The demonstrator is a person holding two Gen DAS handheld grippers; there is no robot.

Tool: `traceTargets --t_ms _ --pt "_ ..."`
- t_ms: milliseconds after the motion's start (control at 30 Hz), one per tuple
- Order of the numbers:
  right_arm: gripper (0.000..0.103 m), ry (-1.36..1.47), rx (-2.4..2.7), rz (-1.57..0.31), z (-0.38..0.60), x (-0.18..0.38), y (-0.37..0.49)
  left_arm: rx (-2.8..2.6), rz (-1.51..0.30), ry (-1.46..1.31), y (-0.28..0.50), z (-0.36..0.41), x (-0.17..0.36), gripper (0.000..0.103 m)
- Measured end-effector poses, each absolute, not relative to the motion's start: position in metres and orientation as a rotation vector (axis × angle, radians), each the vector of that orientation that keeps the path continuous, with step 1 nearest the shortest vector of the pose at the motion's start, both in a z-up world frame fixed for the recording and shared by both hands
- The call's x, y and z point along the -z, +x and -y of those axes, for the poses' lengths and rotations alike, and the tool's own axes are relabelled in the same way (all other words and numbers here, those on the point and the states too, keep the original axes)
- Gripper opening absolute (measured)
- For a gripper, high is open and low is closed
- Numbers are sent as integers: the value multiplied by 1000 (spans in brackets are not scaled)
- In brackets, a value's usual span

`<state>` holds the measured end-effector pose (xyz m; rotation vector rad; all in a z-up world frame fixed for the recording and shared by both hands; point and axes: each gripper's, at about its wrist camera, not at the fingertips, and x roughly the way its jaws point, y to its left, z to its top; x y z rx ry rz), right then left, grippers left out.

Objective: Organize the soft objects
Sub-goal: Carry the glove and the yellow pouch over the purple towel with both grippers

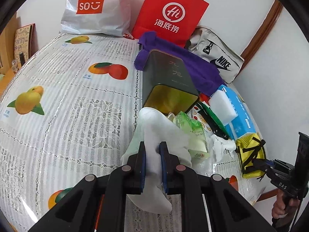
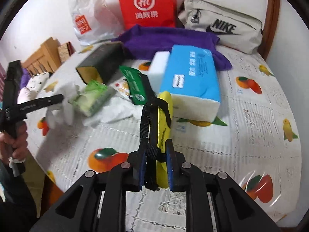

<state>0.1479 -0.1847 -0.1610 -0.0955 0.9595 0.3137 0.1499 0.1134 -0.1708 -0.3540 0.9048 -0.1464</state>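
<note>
Left claw is clamped on a white sock, held above the table just in front of the dark tin. Right claw is clamped on a yellow pouch with black straps, held up beside the blue tissue pack

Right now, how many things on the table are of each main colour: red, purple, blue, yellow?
Red: 1, the red paper bag
Purple: 1, the purple cloth
Blue: 1, the blue tissue pack
Yellow: 1, the yellow pouch, held by the right gripper
Total: 4
</note>
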Motion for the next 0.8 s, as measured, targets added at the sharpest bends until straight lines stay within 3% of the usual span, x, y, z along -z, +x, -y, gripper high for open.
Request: traceTargets --t_ms 133,267,800 --pt "17 -87 -306 -983 184 174 159 137 -930 -350 155 -111 178 18" --pt "13 -90 -335 -946 187 169 153 156 -928 -370 156 -114 177 14" --pt "13 40 -410 -863 225 115 149 243 -789 -416 152 -110 93 14"
